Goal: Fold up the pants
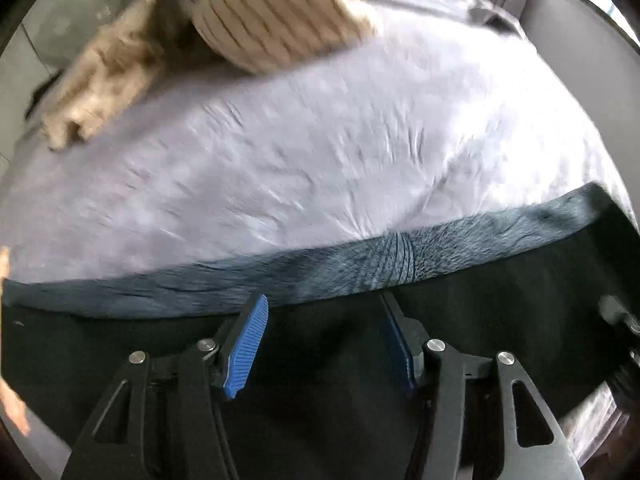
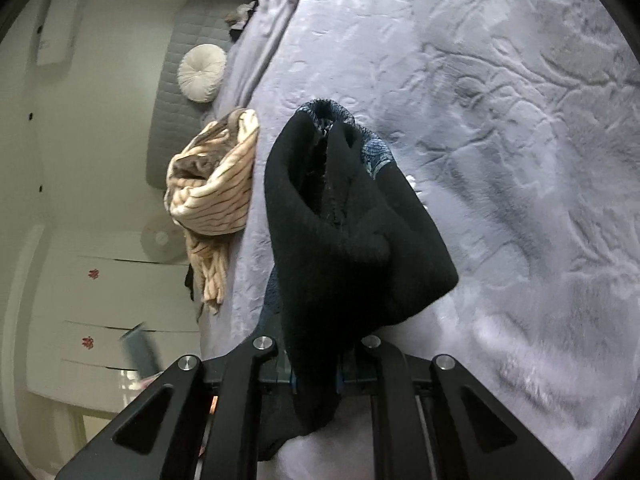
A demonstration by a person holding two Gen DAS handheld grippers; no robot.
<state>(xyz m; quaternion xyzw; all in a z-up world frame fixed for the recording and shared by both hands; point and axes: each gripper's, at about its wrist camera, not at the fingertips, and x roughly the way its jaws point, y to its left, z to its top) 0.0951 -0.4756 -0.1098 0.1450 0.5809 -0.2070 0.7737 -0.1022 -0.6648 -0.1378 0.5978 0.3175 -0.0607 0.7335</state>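
The pants are black with a blue-grey fleece lining. In the left wrist view they lie across the near edge of the bed (image 1: 320, 336), the lining (image 1: 400, 264) turned up along their far edge. My left gripper (image 1: 324, 320) is open just above the black cloth, blue pads (image 1: 246, 346) apart. In the right wrist view my right gripper (image 2: 316, 376) is shut on a bunched fold of the pants (image 2: 340, 232), which hang forward from the jaws over the bed.
The bed has a pale lavender embossed cover (image 2: 500, 140). A beige striped blanket (image 2: 216, 184) is heaped at the bed's edge and shows in the left wrist view (image 1: 256, 20). A round white cushion (image 2: 201, 73) leans on the grey headboard (image 2: 176, 80). White cabinets (image 2: 100, 300) stand beyond.
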